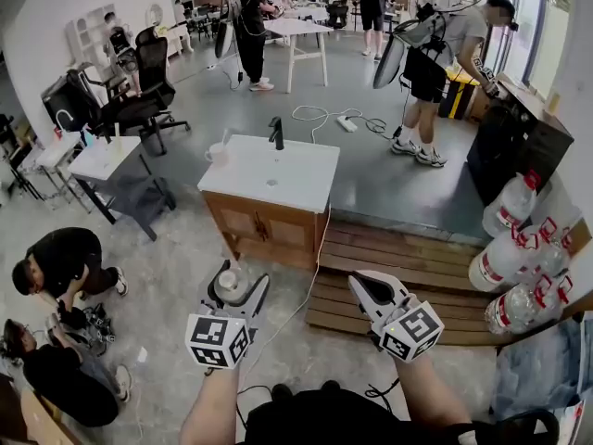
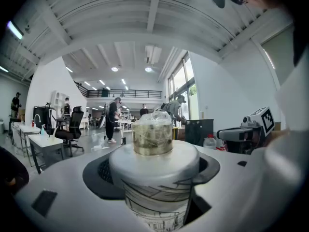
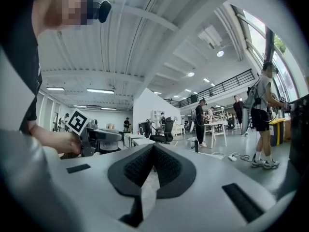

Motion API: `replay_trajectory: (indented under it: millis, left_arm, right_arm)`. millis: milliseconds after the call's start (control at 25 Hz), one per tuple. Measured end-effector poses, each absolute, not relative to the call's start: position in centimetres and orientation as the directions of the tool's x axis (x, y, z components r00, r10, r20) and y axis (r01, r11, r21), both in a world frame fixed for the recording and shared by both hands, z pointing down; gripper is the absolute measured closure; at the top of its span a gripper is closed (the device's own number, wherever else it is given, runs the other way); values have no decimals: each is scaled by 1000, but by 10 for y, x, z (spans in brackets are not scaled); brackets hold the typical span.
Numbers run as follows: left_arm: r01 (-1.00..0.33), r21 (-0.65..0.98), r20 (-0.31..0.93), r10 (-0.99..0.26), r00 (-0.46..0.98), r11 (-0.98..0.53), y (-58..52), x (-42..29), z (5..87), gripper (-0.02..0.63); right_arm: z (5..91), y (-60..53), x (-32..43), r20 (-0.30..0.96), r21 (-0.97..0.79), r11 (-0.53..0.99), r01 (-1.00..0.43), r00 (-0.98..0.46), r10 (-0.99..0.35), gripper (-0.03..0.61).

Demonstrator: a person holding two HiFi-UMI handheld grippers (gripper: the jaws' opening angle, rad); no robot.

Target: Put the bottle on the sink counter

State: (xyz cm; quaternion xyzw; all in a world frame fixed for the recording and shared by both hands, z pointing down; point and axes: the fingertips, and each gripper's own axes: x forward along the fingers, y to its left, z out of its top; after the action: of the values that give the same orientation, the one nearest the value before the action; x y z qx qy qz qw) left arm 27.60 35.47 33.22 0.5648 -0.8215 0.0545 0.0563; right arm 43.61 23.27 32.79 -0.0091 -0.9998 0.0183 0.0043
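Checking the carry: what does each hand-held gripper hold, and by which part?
The left hand-held gripper grips the bottle around its body, just below the shoulder. The right hand-held gripper is shut on nothing.

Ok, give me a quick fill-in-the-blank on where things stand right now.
The left gripper is shut on the ____.
The right gripper, jaws together, holds ____.
The faucet on the sink counter is ____ in colour.
Missing words: bottle; nothing; black.

The sink surface [image 1: 301, 191] before me lies bare except a faucet [image 1: 276, 133] at its back and a cup [image 1: 218, 154] at its left.
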Motion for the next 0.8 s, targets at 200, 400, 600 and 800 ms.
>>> replay_trajectory:
  millis: [200, 400, 600, 800]
  left_arm:
    - [-932, -32, 149, -921, -361, 360, 348, 291, 334, 268]
    - [-933, -22, 167, -919, -358, 359, 340, 286, 343, 268]
    - [-937, 2, 161, -925, -343, 348, 325, 249, 355, 270]
    - [-943, 0, 141, -933, -330, 334, 314, 177, 359, 270]
  right_arm:
    - [339, 222, 455, 11, -74, 997, 33, -999, 34, 565]
    - [354, 212, 449, 27, -127, 991, 29, -999, 32, 565]
    - [361, 200, 411, 52, -127, 992, 19, -998, 26, 565]
    - [366, 186, 334, 71, -115, 993, 21, -997, 29, 564]
